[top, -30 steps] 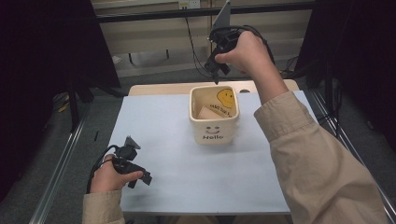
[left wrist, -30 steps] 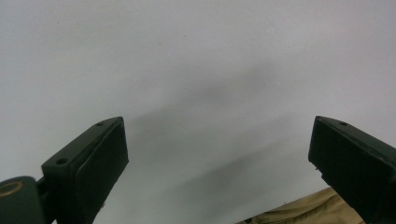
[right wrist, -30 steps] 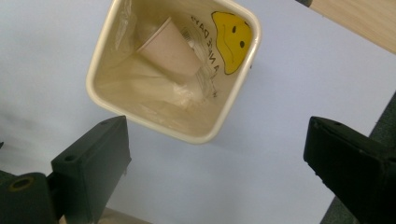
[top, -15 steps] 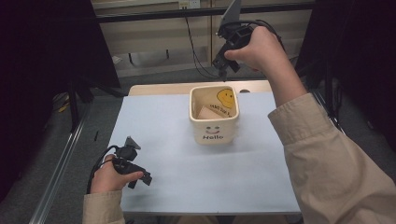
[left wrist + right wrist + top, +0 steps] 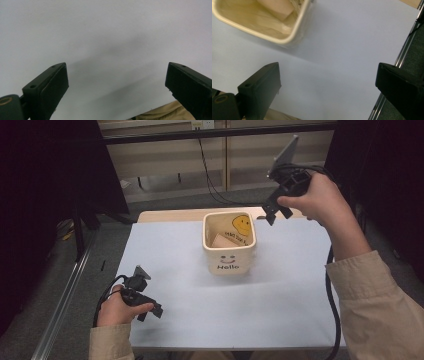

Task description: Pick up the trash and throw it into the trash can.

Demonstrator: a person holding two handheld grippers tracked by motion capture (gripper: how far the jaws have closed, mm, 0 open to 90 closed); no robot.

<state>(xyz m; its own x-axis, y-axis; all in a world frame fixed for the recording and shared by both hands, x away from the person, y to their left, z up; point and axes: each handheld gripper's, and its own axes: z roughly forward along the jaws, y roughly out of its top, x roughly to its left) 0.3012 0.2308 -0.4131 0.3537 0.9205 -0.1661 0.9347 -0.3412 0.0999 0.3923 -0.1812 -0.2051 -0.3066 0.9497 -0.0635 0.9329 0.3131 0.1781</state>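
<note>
The right hand-held gripper [image 5: 273, 215] hangs up past the cream "Hello" tub [image 5: 229, 245], jaws just opened wide with nothing between them. The left hand-held gripper [image 5: 150, 309] rests on the table [image 5: 280, 300], wide open too.

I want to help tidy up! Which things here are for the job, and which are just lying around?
For the job:
- cream tub with the smiley face
- tan block inside it
- right gripper, open, empty, raised beside the tub

Just there:
- left gripper, open, resting on the table
- pale table cover
- cables behind the table
</note>
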